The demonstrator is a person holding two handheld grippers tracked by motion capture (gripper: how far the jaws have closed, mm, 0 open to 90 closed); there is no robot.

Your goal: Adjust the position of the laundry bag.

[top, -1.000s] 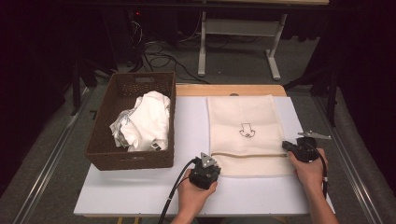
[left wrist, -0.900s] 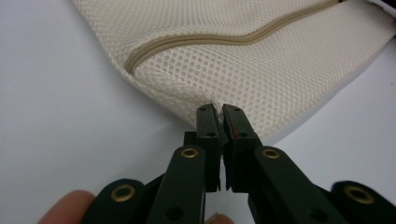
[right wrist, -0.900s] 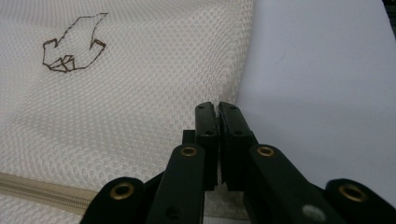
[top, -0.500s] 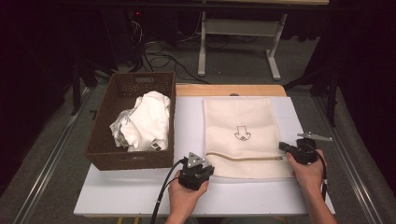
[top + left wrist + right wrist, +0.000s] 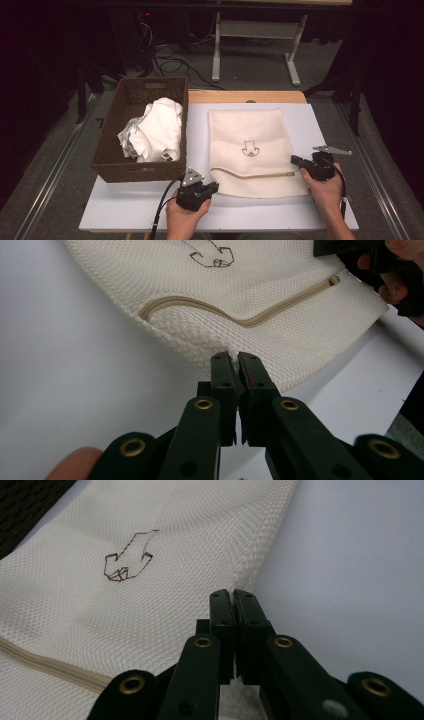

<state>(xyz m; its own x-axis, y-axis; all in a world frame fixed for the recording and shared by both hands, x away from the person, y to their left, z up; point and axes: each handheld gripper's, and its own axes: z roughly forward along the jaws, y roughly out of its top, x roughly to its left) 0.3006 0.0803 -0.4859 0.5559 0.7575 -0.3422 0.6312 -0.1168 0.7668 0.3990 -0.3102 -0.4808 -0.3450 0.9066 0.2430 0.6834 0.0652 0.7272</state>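
The mesh bag point(image 5: 250, 152) lies flat at centre frame on the desk point(image 5: 325, 125), zipper point(image 5: 252, 174) running left to right near its lower edge. The left tongs point(image 5: 214, 187) are clamped on its lower-left corner, and the right tongs point(image 5: 295, 160) are closed on its right edge by the zipper's end. Each hand is nearest its own side.

Left gripper point(image 5: 212, 187): black body, a grey three-cornered plate with pale screw heads on top, and a thick black cable trailing off its rear. Right gripper point(image 5: 295, 160): same black build, with its grey plate standing out to one side and a thin black cable running along the forearm. In both gripper views, the black fingers point(image 5: 224, 385) hang on jointed black links set with brass-coloured rivets; a reddish pad strip shows on an inner face. Forearms are bare, no sleeves visible.
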